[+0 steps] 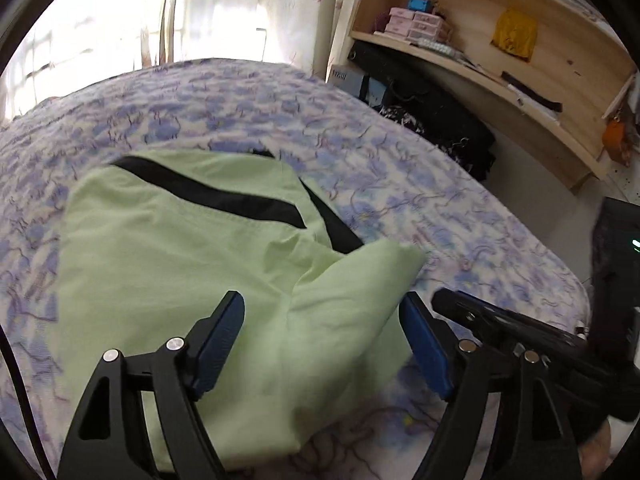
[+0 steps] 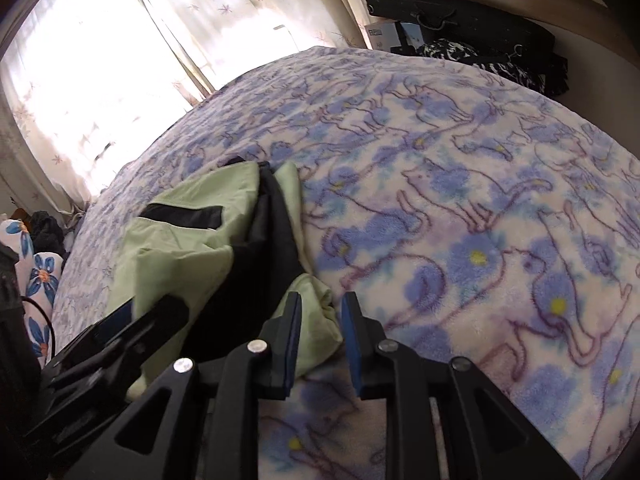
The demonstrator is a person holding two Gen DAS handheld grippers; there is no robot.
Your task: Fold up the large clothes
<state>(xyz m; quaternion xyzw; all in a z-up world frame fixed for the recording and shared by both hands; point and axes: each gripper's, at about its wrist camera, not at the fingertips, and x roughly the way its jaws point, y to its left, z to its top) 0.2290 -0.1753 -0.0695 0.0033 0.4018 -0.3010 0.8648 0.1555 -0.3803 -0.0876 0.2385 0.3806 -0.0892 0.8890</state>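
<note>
A light green garment with black stripes lies folded in a bundle on the bed; in the right wrist view the garment shows its black lining. My left gripper hovers over the bundle's near edge, its jaws wide apart, and the blue pads press on nothing. My right gripper stands with a narrow gap between its pads. The garment's near right corner lies loosely in that gap, not pinched. Each gripper's black body shows at the edge of the other's view.
A fleece blanket with blue flowers and cat outlines covers the bed. A wooden shelf unit with boxes stands to the right, with black bags below it. Bright curtains hang behind. Floral fabric lies off the bed's left side.
</note>
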